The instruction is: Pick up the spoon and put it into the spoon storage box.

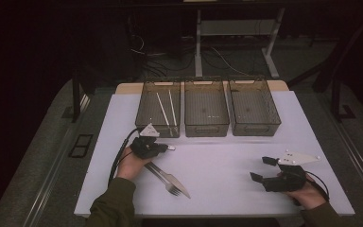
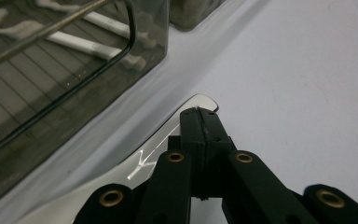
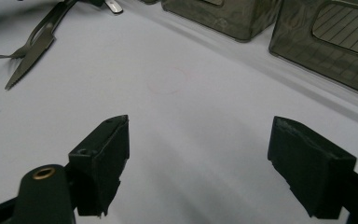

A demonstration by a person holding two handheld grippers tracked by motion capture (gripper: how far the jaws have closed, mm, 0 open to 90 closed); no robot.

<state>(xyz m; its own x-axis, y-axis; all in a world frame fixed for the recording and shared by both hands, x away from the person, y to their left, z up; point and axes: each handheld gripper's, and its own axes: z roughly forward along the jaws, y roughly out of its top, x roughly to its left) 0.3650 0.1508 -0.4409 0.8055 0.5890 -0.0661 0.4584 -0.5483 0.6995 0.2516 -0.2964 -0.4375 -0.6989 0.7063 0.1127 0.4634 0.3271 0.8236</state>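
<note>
A: Report the left tongs (image 1: 169, 147).

B: In the high view they sit near the front wall of the left bin (image 1: 144, 124), held by the left hand (image 1: 131, 163). The left gripper view shows the jaws pressed together on the end of a flat metal utensil (image 2: 186, 119); its polished tip projects just past the jaw ends. Whether it is a spoon or another piece cannot be told from either view.

A: Position of the utensil relative to the tongs?

B: It is clamped between the jaws, tip forward, low over the white bench (image 1: 227, 165) and just beside the left bin wall.

A: Right tongs (image 1: 259, 169)?

B: Jaws wide apart, nothing between them. The right gripper view shows bare bench surface in the gap. The right hand (image 1: 307, 194) holds them low, well apart from the left tongs.

A: Other items?

B: A knife (image 1: 170, 176) and a fork (image 1: 163, 179) lie side by side on the bench, just behind and beside the left tongs. The right gripper view places them far ahead of its jaws, to the upper left. The high view also shows two white sticks (image 1: 165, 109) inside the left bin; the left gripper view shows them through the tinted wall. The middle bin (image 1: 206, 127) and right bin (image 1: 255, 127) stand ahead of the right tongs.
</note>
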